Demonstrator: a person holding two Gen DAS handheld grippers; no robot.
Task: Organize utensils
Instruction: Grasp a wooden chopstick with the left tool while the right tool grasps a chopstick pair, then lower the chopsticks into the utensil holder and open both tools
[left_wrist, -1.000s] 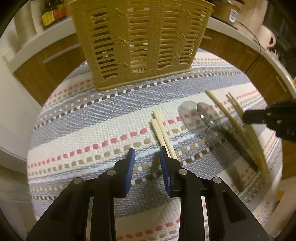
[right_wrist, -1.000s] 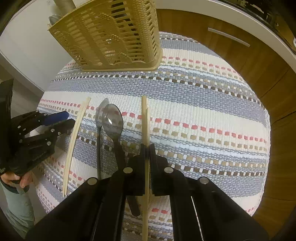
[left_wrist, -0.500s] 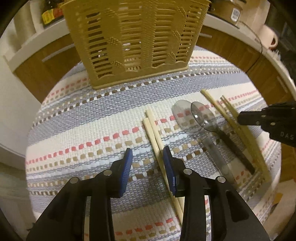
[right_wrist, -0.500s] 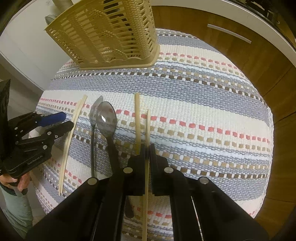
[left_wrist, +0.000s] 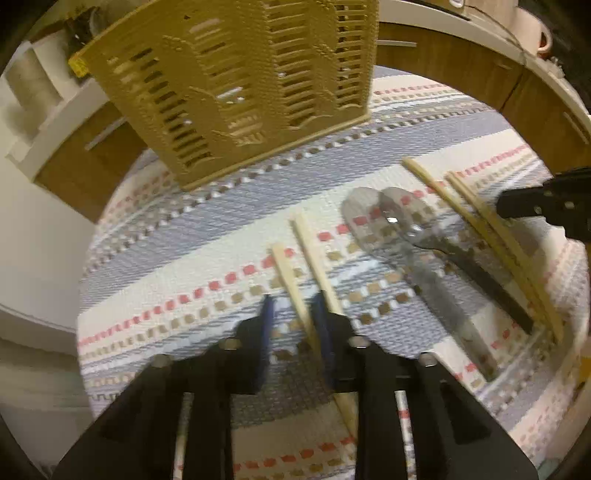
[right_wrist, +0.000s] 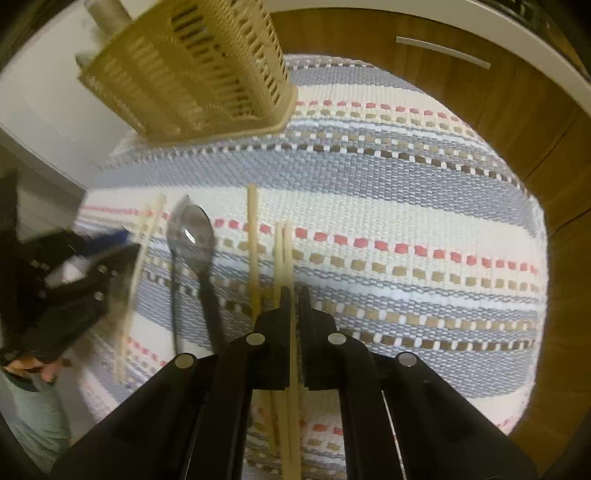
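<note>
The right tool (right_wrist: 292, 295) is closed on one chopstick (right_wrist: 287, 251). The left tool (left_wrist: 291, 306) is open around two chopsticks (left_wrist: 314, 258) lying on the striped cloth (left_wrist: 184, 266). Two spoons (left_wrist: 384, 221) lie between. Farther stands the slatted utensil basket (left_wrist: 240, 85).

Right gripper (right_wrist: 292, 291): jaws closing on a pale chopstick (right_wrist: 288, 254), which is running out ahead between them. A second chopstick (right_wrist: 253, 236) is lying just left of it on the striped woven mat (right_wrist: 406, 206). Two dark spoons (right_wrist: 192, 236) are resting further left, bowls far, handles near. Another chopstick pair (right_wrist: 138, 266) is lying beside them at the mat's left edge, where the blurred left gripper (right_wrist: 122, 243) is hovering. A tan slatted basket (right_wrist: 192, 70) is standing far left.
</note>
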